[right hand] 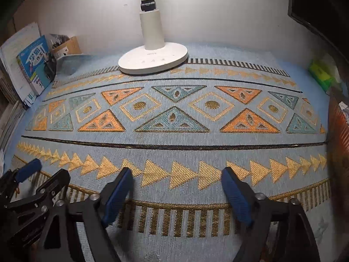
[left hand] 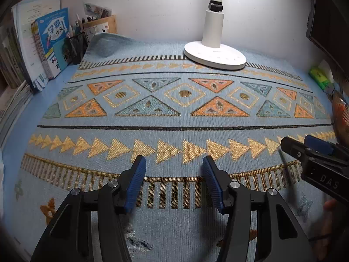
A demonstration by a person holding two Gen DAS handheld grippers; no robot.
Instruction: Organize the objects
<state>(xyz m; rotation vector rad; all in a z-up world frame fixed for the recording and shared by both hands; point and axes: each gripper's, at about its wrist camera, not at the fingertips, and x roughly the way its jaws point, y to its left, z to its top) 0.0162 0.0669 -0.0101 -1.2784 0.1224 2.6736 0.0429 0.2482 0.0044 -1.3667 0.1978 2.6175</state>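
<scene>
My left gripper (left hand: 174,163) is open and empty, low over the near part of a blue patterned mat (left hand: 174,118). My right gripper (right hand: 176,175) is open and empty over the same mat (right hand: 174,139). Each gripper shows in the other's view: the right one at the right edge (left hand: 305,146), the left one at the lower left (right hand: 41,172). A blue book (left hand: 52,39) stands among other books at the far left, also in the right wrist view (right hand: 35,63). A mesh pen holder (left hand: 75,45) with pens stands beside it.
A white desk lamp (left hand: 214,54) stands on the mat's far edge, also in the right wrist view (right hand: 152,59). A wooden box (left hand: 101,27) sits at the back left. A green packet (left hand: 319,76) and an orange ribbed object (left hand: 340,113) lie at the right. A white wall is behind.
</scene>
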